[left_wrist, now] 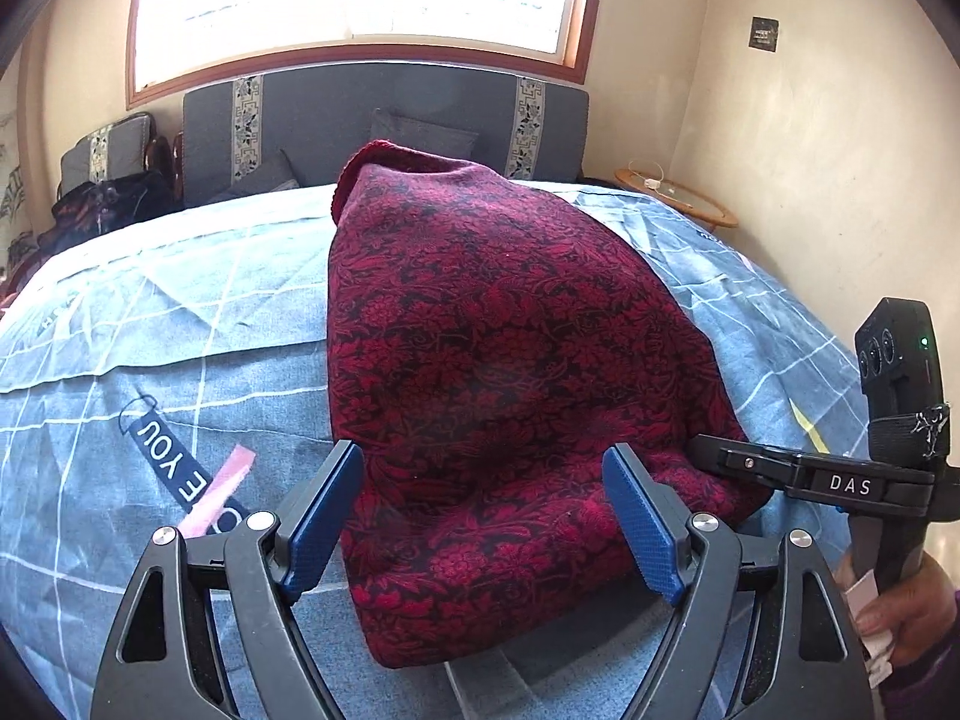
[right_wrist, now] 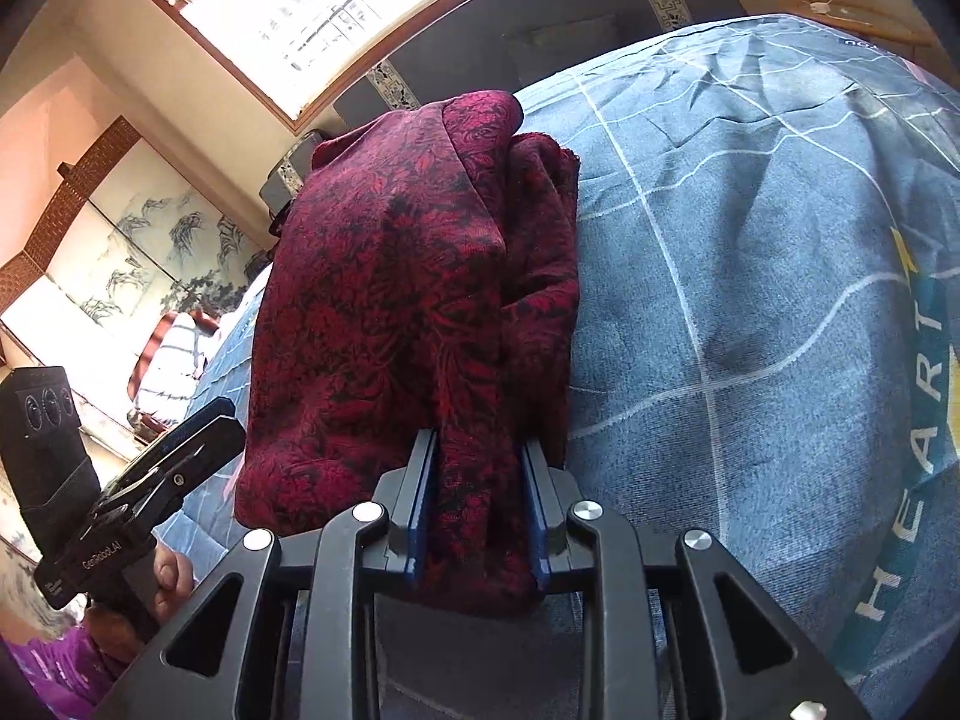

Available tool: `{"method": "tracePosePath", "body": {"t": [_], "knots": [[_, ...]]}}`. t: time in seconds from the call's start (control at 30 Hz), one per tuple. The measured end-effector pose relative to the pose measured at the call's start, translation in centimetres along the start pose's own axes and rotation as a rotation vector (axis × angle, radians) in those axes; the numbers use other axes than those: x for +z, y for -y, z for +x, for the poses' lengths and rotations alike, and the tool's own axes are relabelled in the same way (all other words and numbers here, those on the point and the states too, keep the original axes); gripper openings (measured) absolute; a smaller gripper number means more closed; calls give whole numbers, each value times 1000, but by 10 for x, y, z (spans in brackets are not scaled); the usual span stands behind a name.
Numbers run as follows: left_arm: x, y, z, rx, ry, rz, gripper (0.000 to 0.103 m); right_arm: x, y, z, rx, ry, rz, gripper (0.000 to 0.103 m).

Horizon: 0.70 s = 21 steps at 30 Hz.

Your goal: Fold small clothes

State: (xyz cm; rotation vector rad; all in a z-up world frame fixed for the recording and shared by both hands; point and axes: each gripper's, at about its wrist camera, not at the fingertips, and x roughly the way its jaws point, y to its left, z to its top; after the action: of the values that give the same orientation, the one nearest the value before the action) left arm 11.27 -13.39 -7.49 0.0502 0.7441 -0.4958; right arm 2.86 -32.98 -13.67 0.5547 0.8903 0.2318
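With the left gripper [left_wrist: 486, 516] wide open, only the right gripper [right_wrist: 477, 510] pinches the red garment [left_wrist: 498, 360], so its unheld side could sag and spoil the fold.

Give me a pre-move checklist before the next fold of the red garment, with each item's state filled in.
1. Right gripper clamped on the red floral garment: ok, bunched fabric is pinched between its pads.
2. Left gripper free of cloth: ok, jaws wide, pads not pressing.
3. Garment lying flat on the blue bedspread: not ok, its near end is lifted and bunched.
4. Bedspread smooth: not ok, creased.
5. Far hem aligned: cannot tell.
6. Grippers apart: ok.
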Motion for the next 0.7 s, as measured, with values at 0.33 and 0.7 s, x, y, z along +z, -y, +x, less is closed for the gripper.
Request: {"method": "tracePosePath", "body": {"t": [0.33, 0.7], "knots": [[3, -19, -3, -2, -4, -10, 87, -2, -6, 2, -35, 1, -10, 27], [22, -75, 39, -273, -177, -73, 87, 5, -10, 4, -5, -62, -44, 41]]}}
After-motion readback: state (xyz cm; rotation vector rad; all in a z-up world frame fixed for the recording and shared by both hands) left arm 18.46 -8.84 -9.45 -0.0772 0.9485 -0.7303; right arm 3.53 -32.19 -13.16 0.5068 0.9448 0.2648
